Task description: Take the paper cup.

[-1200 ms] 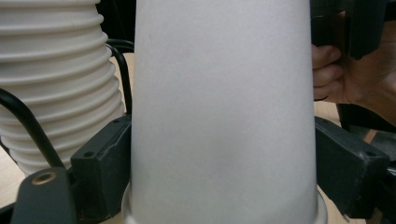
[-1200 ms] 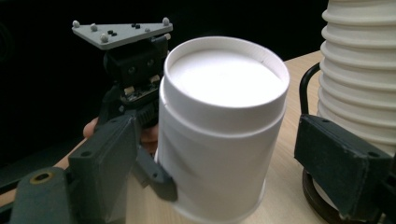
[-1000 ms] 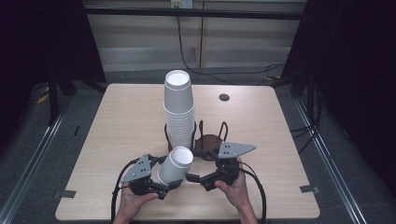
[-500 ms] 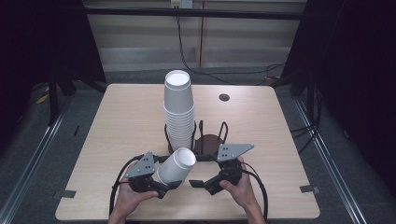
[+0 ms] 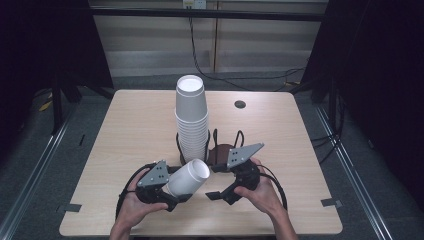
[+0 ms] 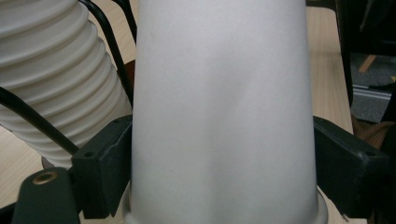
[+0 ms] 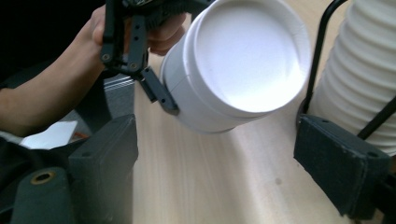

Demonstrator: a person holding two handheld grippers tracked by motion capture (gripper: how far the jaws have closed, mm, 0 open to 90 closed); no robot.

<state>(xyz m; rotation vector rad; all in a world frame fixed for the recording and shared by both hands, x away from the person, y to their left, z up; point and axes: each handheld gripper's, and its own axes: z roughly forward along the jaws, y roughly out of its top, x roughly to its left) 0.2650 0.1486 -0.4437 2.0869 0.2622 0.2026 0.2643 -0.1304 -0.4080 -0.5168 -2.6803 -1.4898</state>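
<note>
Since a second ago, nothing is shifting much: left gripper (image 5: 172, 192) fingers are grasping the tilted cup pair (image 5: 188, 177) above the desk (image 5: 125, 130), right gripper (image 5: 220, 192) fingers released nearby.

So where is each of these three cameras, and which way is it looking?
High view: above the table's near side, facing forward and down; both hands and forearms show.
Left gripper view: on the left gripper, looking along its jaws, which clamp the cup.
Right gripper view: on the right gripper, jaws open, facing the cup's base.
All share the cup and the stack.
</note>
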